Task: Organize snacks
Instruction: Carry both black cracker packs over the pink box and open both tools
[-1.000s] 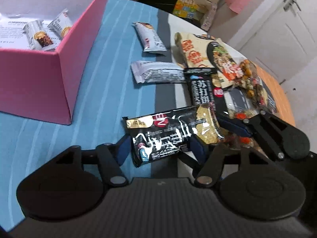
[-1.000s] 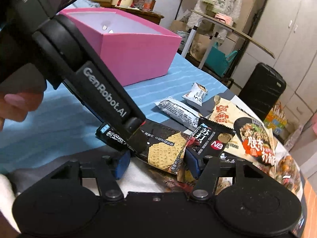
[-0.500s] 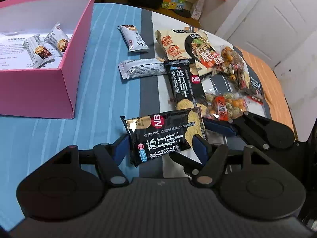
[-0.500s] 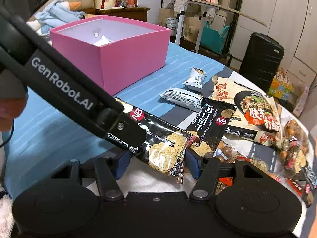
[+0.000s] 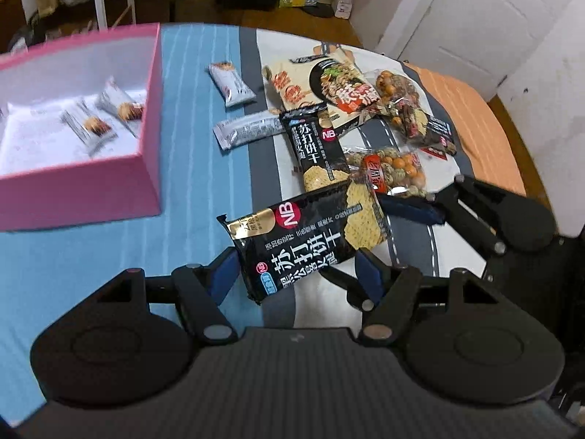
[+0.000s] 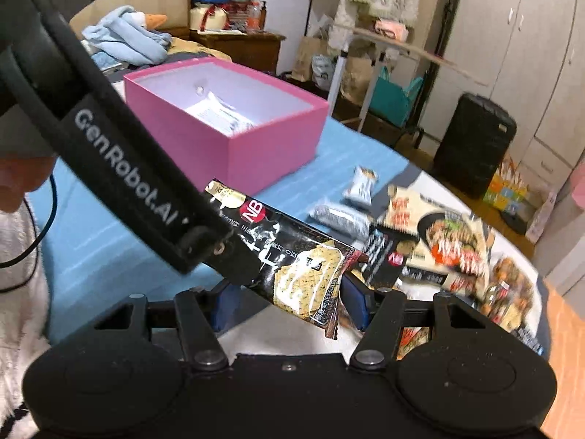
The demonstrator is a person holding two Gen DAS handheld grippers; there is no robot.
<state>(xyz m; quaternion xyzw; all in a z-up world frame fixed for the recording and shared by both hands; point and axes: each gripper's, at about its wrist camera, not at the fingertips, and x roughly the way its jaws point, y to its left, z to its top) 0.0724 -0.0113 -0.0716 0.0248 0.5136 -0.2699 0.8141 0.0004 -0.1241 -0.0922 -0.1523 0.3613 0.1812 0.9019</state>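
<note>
Holding a black cracker packet (image 5: 303, 241) by its lower edge, the left gripper (image 5: 292, 272) had its blue pads spread about as wide as the packet, one at each side, and the packet stood up off the cloth in the lower middle of the left wrist frame. In the right wrist view the same packet (image 6: 289, 259) hung in the centre of the frame, with the left gripper's black finger (image 6: 120, 175) slanting down from the upper left onto it. The right gripper (image 6: 285, 305) sat open below it, its pads at either side of the packet's cracker-printed end; whether they touched the packet I could not tell.

The pink box (image 5: 91, 183) filled the left of the left wrist frame, with two small wrapped biscuits (image 5: 106, 119) on its white floor. On the blue striped tablecloth (image 5: 190, 190), in the upper middle, lay a white snack bar (image 5: 232, 84) and a silver bar (image 5: 248, 131). Just beside the silver bar lay a second black cracker packet (image 5: 318, 153), with a noodle packet (image 5: 325, 87) above it. To the right of these sat two clear bags of mixed nuts (image 5: 395, 172), one near the centre right and one above it, beside the noodle packet.
</note>
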